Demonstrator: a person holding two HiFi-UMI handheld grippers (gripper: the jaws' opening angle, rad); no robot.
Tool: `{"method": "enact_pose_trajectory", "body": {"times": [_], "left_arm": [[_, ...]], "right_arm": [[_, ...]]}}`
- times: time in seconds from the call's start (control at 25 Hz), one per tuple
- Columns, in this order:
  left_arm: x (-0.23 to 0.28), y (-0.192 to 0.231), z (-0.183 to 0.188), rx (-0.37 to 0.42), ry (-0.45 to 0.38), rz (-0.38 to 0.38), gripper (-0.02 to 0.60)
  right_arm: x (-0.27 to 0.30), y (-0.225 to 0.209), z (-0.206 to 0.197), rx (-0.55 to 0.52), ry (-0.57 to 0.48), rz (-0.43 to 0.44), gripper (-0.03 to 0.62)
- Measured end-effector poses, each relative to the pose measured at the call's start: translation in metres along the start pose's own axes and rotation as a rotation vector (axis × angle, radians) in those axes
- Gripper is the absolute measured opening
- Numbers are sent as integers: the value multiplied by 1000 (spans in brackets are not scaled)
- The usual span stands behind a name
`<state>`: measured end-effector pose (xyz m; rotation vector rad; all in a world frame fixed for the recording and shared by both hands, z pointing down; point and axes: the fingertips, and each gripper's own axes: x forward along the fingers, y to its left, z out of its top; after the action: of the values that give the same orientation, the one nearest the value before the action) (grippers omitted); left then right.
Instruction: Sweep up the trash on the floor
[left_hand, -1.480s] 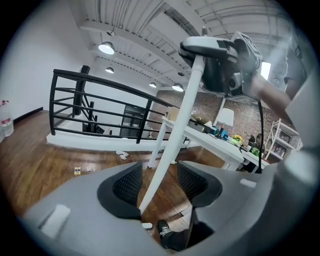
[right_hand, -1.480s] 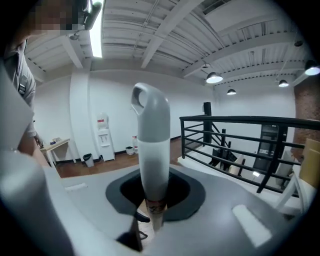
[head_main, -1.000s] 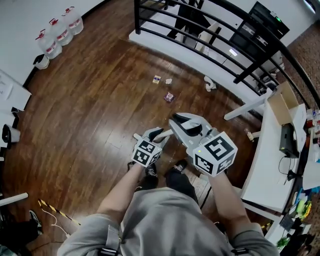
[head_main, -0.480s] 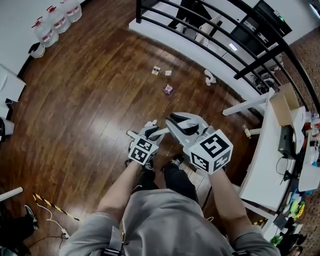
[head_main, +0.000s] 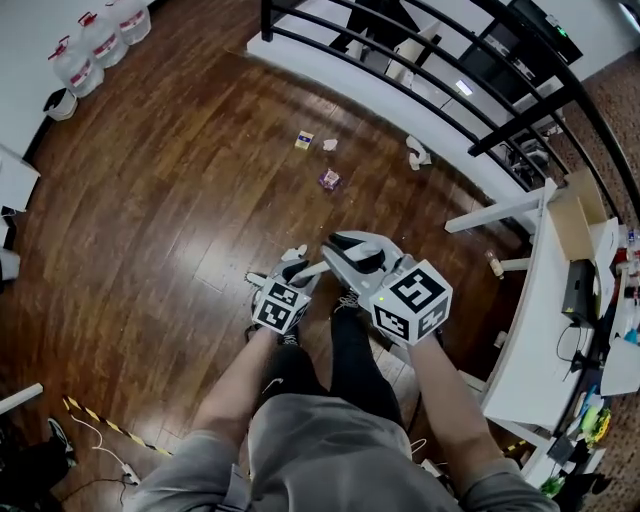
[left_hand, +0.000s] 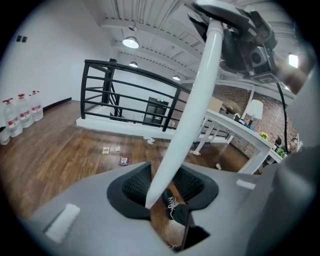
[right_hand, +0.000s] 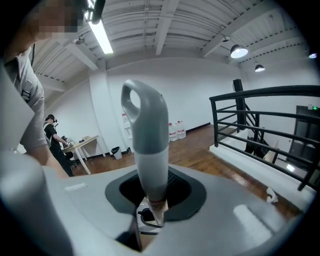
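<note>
Left gripper (left_hand: 167, 197): jaws closed on the white shaft of a long handle (left_hand: 192, 110), fairly wide apart because the shaft fills them. Right gripper (right_hand: 152, 200): jaws closed tighter on the same handle higher up, I think, just under its grey cap (right_hand: 145, 125) with the hang hole. The long axis runs steeply up from my left jaws to my right ones. The sweeping end is out of view below me, so I can't tell where it sits. My shoe (left_hand: 173, 206) shows through the gap under the left jaws.

Pose: both forearms are out in front of my torso with the elbows bent. The grippers are close together and tilted forward and down, left hand low on the shaft, right hand above it.

The trash is all ahead on the wood floor (head_main: 170, 200), well apart from both jaws:
- The nearest piece is a purple wrapper (head_main: 329, 179), almost straight ahead between the two grippers; my right jaws look slightly nearer.
- Beyond it are a yellow packet (head_main: 303, 139) and a white scrap (head_main: 329, 144), just beside each other.
- Farther right is a crumpled paper (head_main: 417, 153) near the base of the railing (head_main: 420, 70).
- One small piece (head_main: 497, 266) lies off right by the desk (head_main: 540, 330) leg.

My read is that the next move needs the low end carried forward past the wrapper, then pulled back.
</note>
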<state>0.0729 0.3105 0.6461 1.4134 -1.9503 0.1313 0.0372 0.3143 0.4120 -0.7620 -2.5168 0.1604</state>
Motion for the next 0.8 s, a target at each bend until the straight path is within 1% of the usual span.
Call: {"method": "enact_pose_trajectory", "body": {"times": [0.12, 0.2, 0.36, 0.48, 0.64, 0.8], "left_arm": [[26, 9, -6, -20, 35, 17, 137], [45, 15, -3, -34, 51, 22, 140], [87, 23, 15, -57, 74, 29, 144], [124, 30, 36, -35, 87, 24, 144], [180, 31, 69, 0, 112, 1, 144], [234, 25, 104, 7, 117, -33, 147]], "right_arm": [[6, -24, -17, -1, 30, 20, 63], [9, -44, -25, -19, 59, 17, 61], [10, -96, -28, -13, 73, -9, 61], [6, -143, -27, 9, 75, -56, 61], [-9, -214, -25, 29, 67, -146, 61], [-29, -280, -22, 58, 50, -217, 61]]}}
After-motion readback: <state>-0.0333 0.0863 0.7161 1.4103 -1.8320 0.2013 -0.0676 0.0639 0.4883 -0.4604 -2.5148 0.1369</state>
